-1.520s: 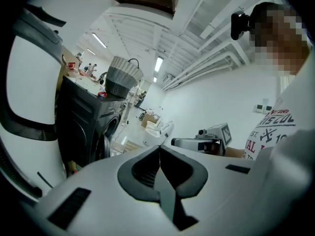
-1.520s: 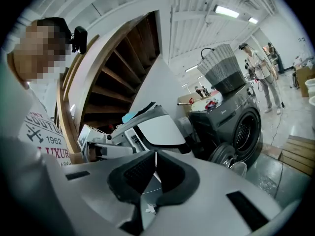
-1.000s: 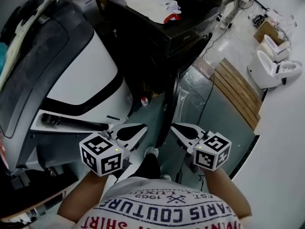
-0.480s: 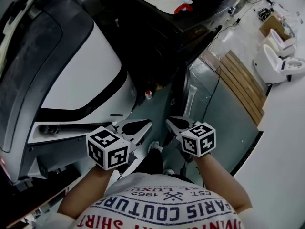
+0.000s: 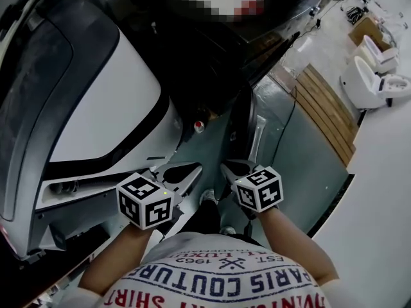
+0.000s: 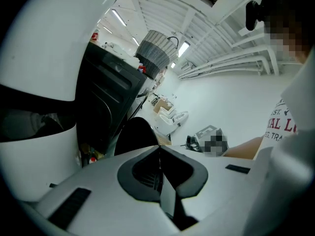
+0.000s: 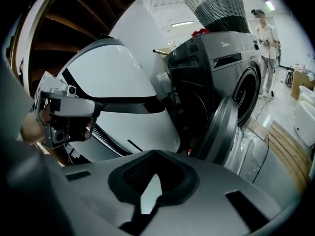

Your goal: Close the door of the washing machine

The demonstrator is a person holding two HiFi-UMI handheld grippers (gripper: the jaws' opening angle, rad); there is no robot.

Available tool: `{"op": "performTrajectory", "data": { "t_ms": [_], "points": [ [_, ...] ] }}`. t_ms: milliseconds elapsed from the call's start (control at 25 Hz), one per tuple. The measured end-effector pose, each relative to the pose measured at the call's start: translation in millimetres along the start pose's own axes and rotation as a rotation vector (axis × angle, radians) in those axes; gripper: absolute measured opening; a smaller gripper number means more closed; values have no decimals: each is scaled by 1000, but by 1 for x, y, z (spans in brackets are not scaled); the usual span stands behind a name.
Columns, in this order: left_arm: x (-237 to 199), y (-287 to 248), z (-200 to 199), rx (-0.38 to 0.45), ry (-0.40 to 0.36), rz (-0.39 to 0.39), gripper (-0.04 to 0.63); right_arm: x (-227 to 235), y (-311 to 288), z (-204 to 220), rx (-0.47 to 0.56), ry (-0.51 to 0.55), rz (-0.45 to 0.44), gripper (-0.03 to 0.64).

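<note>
The dark front-loading washing machine stands ahead of me, and its round door hangs open, swung out toward me. The right gripper view shows the drum opening and the open door edge-on just beyond my right jaws. My left gripper and right gripper are held side by side, low in front of the door's near edge. Both are shut, with nothing between the fingers. In the left gripper view the washing machine is at the left and the door's dark edge rises just behind the shut left gripper.
A big white and black machine crowds the left side. A small red-capped bottle stands on the floor by the washer's base. Wooden slats and white toilets are to the right. A person stands far off.
My right gripper has moved left and a little forward, closer to the left gripper and the door's near edge. The left gripper has barely moved. Both stayed shut.
</note>
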State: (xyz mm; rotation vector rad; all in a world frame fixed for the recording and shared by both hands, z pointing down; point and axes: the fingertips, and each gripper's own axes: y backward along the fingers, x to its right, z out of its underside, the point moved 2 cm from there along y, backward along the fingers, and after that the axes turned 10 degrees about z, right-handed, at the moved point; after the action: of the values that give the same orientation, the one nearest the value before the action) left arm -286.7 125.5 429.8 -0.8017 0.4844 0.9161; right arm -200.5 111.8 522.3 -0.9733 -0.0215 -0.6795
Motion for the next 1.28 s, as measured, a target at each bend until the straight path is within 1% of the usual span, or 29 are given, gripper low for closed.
{"op": "performTrajectory", "data": {
  "t_ms": [120,280,440,640,800,1120,1280],
  "points": [
    [-5,-2,-2,-6,6,1,28,1,1,1,-4,15,2,21],
    [-10,-7,-3,-21,11,8,28,2,2,4,-14,87,17,21],
    [-11,-16,-2,-36,16,22,28,8,4,7,-22,91,34,21],
    [-8,-27,3,-66,10,45,28,18,11,9,-2,22,32,21],
    [-3,-39,8,-92,11,58,28,28,16,13,6,-7,48,21],
    [18,-68,8,-143,-23,69,28,60,35,21,32,-109,62,21],
    [35,-84,4,-142,-31,63,28,80,48,26,34,-114,55,21]
  ]
}}
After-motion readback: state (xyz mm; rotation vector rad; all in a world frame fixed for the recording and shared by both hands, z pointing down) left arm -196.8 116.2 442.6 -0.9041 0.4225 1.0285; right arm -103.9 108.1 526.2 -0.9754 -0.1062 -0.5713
